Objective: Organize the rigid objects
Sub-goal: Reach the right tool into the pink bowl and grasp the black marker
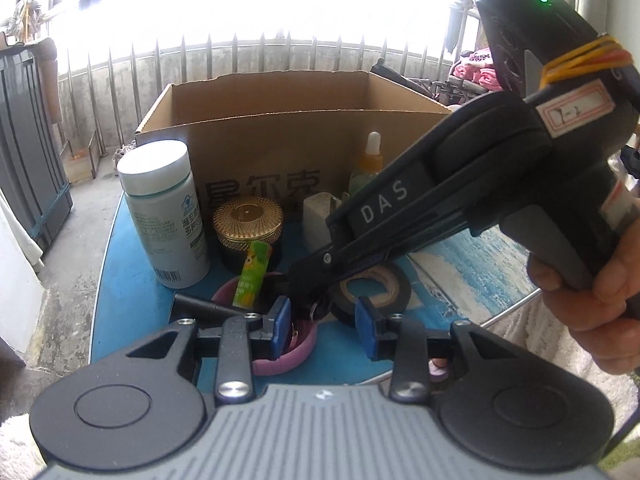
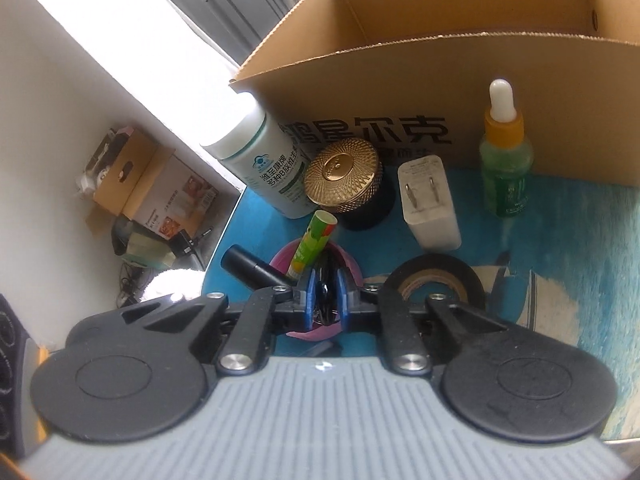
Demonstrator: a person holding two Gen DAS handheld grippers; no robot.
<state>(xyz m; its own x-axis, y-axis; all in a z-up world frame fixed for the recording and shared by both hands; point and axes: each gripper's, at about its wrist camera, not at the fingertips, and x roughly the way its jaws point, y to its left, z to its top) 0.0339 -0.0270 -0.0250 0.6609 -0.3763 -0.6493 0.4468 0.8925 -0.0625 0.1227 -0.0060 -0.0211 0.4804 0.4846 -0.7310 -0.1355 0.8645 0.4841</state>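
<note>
Item: right gripper (image 2: 324, 294) clenched on a small dark object with a key ring (image 1: 318, 312), inside the pink bowl (image 2: 316, 334) at lower centre of both views.

Detail: left gripper (image 1: 326, 330) part-open, pads clear of anything, straddling the bowl rim. Judged step: lift the object straight up, clear of the green tube (image 2: 312, 246) leaning in the bowl, then carry it to the cardboard box (image 2: 400, 80) at upper right. Surface: blue-printed round table (image 1: 124, 280), crowded. Room: balcony railing (image 1: 240, 60) and bright windows behind.
</note>
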